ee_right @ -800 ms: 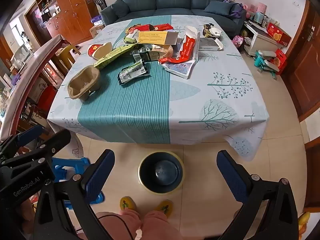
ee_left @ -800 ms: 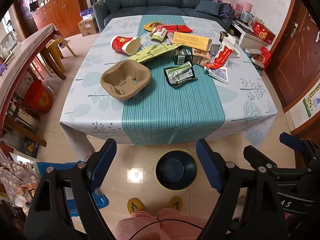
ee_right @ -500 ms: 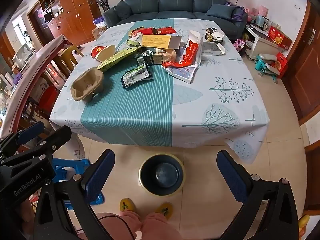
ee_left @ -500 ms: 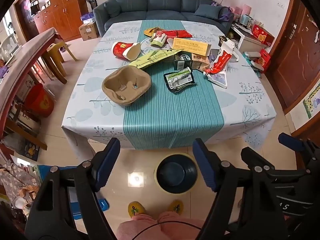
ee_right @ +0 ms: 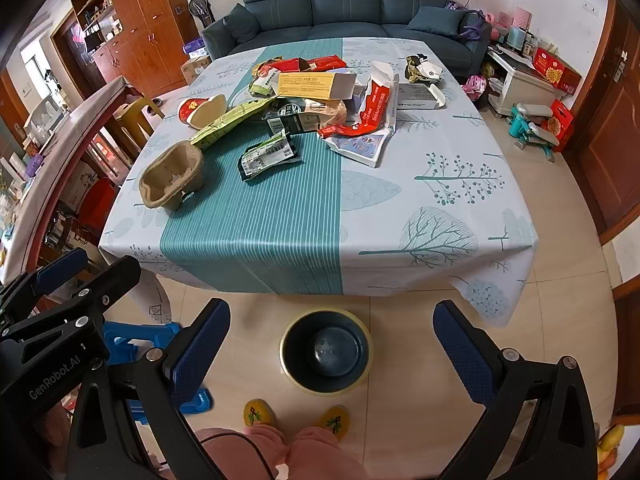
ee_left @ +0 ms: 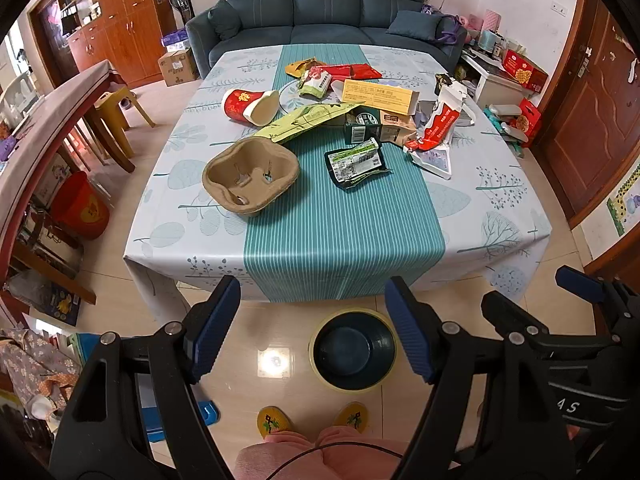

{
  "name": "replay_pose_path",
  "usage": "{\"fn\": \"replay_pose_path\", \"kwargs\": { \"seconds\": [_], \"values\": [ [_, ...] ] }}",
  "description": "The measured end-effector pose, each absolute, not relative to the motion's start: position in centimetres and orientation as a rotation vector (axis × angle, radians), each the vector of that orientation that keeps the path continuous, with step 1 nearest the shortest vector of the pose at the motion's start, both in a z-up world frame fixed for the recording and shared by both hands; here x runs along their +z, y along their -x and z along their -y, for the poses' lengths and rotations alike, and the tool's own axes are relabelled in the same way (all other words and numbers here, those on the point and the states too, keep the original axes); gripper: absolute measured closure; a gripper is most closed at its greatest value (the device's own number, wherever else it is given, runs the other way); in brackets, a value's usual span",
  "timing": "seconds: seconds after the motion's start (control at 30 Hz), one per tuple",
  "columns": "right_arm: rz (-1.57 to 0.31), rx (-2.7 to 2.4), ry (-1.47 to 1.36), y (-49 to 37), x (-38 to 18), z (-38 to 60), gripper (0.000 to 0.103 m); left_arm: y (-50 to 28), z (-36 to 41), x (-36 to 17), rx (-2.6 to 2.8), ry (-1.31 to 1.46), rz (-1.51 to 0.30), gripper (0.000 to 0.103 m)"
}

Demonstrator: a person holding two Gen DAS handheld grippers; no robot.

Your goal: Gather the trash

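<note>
pulp cup carrier (ee_left: 251, 176): 1 | red paper cup (ee_left: 250, 106): 1 | yellow carton (ee_left: 378, 95): 1 | bin (ee_left: 353, 350): 1 | slippers (ee_left: 273, 421): 2

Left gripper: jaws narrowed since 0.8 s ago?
Yes, slightly. In the left wrist view the left gripper is open and empty, but its blue pads now sit closer together; the right pad reaches the rim of the dark round floor bin.

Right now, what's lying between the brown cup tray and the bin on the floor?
Only bare tablecloth, then floor tile; both views show it. Cup tray, bin.
</note>
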State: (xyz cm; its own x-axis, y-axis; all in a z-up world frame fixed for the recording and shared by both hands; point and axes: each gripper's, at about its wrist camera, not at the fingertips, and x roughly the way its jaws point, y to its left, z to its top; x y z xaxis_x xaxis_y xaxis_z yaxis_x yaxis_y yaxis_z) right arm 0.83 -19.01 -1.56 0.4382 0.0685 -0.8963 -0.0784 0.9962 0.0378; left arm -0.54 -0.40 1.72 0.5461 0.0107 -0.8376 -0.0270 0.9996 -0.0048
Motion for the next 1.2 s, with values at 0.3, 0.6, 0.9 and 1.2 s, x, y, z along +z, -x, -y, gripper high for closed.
{"fn": "replay_pose_path", "kwargs": {
  "seconds": [0.3,0.6,0.9,1.2],
  "values": [
    [-1.113,0.089,0.009,-0.9,-1.6,19.1,0.000,0.5,0.7,1.7,0.017,0.028,-0.994,0.031],
    [-1.114,0.090,0.008,-1.1,-1.6,19.4,0.000,0.3,0.9,1.5,0.011,0.037,-0.994,0.031],
    [-1.112,0.091,0.005,-1.1,-1.5,19.5,0.000,0.1,1.1,1.5,0.009,0.037,-0.990,0.031],
    [-1.112,0.104,-0.002,-1.8,-1.2,19.7,0.000,-0.2,1.1,1.5,0.010,0.036,-0.992,0.031]
  ]
}}
